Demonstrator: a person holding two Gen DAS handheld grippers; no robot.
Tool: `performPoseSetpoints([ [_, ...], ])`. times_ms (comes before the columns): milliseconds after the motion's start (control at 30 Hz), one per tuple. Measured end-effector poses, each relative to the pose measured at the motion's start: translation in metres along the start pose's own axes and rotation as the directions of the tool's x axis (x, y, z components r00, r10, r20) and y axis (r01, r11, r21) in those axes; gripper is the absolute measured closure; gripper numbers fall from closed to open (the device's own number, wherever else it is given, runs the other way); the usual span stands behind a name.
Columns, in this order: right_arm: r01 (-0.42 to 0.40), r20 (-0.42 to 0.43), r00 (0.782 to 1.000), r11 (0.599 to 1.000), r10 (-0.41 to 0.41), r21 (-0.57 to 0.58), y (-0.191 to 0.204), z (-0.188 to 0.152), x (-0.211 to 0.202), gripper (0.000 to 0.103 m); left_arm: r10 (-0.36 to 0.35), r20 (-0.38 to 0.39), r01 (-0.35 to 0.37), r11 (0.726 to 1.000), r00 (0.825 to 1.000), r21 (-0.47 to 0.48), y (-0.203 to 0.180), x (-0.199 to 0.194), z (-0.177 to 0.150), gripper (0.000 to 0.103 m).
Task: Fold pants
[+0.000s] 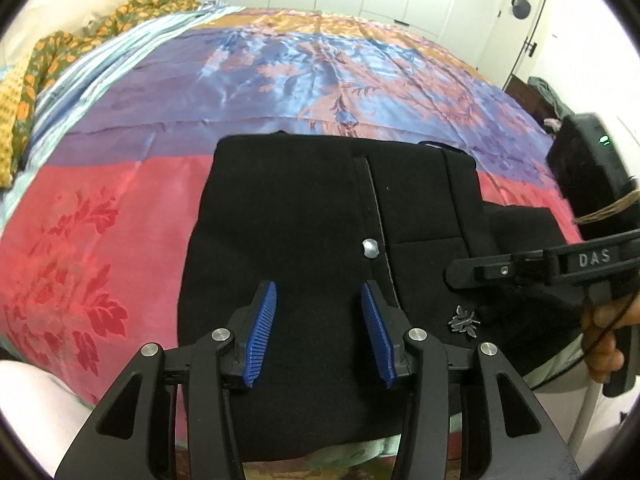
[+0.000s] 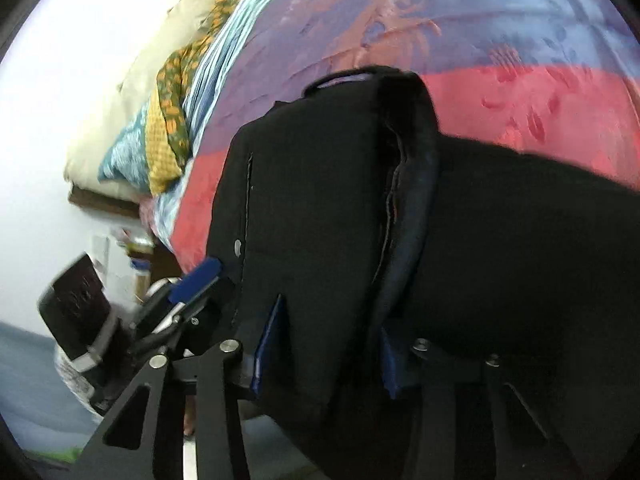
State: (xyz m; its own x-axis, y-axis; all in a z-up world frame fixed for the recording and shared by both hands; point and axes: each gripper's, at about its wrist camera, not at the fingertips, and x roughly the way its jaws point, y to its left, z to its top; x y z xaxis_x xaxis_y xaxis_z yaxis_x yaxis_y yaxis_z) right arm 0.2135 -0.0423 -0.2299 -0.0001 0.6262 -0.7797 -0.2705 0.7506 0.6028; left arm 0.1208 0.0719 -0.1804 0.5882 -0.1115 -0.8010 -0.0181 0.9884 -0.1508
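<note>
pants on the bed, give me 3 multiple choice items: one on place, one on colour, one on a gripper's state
1. Where do the pants lie?
A. on the red part of the bedspread
B. on the floor
C. on a chair

2. What colour are the left gripper pads?
A. green
B. blue
C. white

3. What is the right gripper doing?
A. hanging open over bare bedspread
B. shut on a pillow
C. shut on a fold of the pants

Answers: 1 A, red cloth shows on both sides of the pants. 2 B, both ribbed pads are blue. 3 C, black cloth fills the gap between its pads.
</note>
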Motion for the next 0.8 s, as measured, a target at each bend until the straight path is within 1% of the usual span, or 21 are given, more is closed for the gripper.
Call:
performPoseSetpoints([
  [33, 0.005, 0.023, 1.000, 1.000, -0.004, -0.011, 0.008, -0.001, -0.003, 0.070, 0.013, 0.017, -0.013, 1.000, 1.000, -0.002, 0.002, -0.005, 0.002, 0.056],
  [67, -0.025, 0.049, 0.999, 1.000, 0.025, 0.003, 0.010, -0.002, -0.009, 0.075, 0.034, 0.066, -0.033, 0.999, 0.997, -0.022, 0.008, -0.017, 0.005, 0.056],
  [100, -0.086, 0.084, 0.993, 0.996, 0.083, 0.038, 0.008, -0.002, -0.017, 0.078, 0.052, 0.123, -0.045, 0.997, 0.991, -0.060, 0.016, -0.029, 0.007, 0.052],
  [133, -0.159, 0.131, 0.980, 0.984, 0.149, 0.074, 0.005, -0.004, -0.027, 0.080, 0.069, 0.180, -0.048, 0.992, 0.981, -0.120, 0.029, -0.042, 0.008, 0.048],
  [167, -0.232, 0.187, 0.959, 0.968, 0.211, 0.098, 0.003, -0.005, -0.041, 0.082, 0.092, 0.229, -0.045, 0.978, 0.969, -0.201, 0.046, -0.054, 0.007, 0.037],
  [200, -0.269, 0.218, 0.946, 0.958, 0.242, 0.104, 0.002, -0.007, -0.050, 0.082, 0.123, 0.257, -0.047, 0.958, 0.959, -0.281, 0.064, -0.062, 0.004, 0.035],
  [233, -0.304, 0.255, 0.929, 0.947, 0.269, 0.108, 0.000, -0.008, -0.063, 0.083, 0.151, 0.254, -0.057, 0.937, 0.955, -0.344, 0.079, -0.065, 0.002, 0.035],
  [267, -0.328, 0.276, 0.917, 0.938, 0.287, 0.112, -0.002, -0.009, -0.072, 0.083, 0.162, 0.240, -0.058, 0.919, 0.957, -0.390, 0.090, -0.064, 0.000, 0.035],
  [333, -0.362, 0.311, 0.897, 0.926, 0.313, 0.112, -0.006, -0.013, -0.092, 0.084, 0.144, 0.193, -0.032, 0.872, 0.971, -0.488, 0.112, -0.056, -0.006, 0.035],
  [367, -0.364, 0.321, 0.893, 0.925, 0.315, 0.108, -0.008, -0.015, -0.100, 0.084, 0.134, 0.181, -0.023, 0.859, 0.974, -0.512, 0.116, -0.053, -0.008, 0.037],
  [400, -0.369, 0.330, 0.889, 0.923, 0.318, 0.104, -0.012, -0.018, -0.110, 0.084, 0.125, 0.174, -0.015, 0.851, 0.977, -0.524, 0.118, -0.051, -0.010, 0.037],
  [433, -0.375, 0.341, 0.883, 0.921, 0.322, 0.103, -0.016, -0.021, -0.120, 0.084, 0.117, 0.170, -0.011, 0.851, 0.978, -0.525, 0.118, -0.049, -0.010, 0.037],
  [500, -0.370, 0.364, 0.878, 0.924, 0.312, 0.100, -0.022, -0.027, -0.137, 0.084, 0.116, 0.170, -0.016, 0.866, 0.979, -0.501, 0.109, -0.048, -0.008, 0.037],
  [600, -0.366, 0.392, 0.869, 0.925, 0.301, 0.101, -0.037, -0.037, -0.163, 0.084, 0.114, 0.165, -0.031, 0.901, 0.980, -0.434, 0.093, -0.045, -0.004, 0.037],
  [700, -0.370, 0.433, 0.856, 0.920, 0.282, 0.130, -0.053, -0.055, -0.181, 0.084, 0.103, 0.167, -0.033, 0.926, 0.981, -0.375, 0.079, -0.047, -0.003, 0.037],
  [800, -0.353, 0.462, 0.855, 0.918, 0.237, 0.183, -0.081, -0.075, -0.192, 0.084, 0.082, 0.164, -0.025, 0.946, 0.983, -0.323, 0.066, -0.046, -0.001, 0.037],
])
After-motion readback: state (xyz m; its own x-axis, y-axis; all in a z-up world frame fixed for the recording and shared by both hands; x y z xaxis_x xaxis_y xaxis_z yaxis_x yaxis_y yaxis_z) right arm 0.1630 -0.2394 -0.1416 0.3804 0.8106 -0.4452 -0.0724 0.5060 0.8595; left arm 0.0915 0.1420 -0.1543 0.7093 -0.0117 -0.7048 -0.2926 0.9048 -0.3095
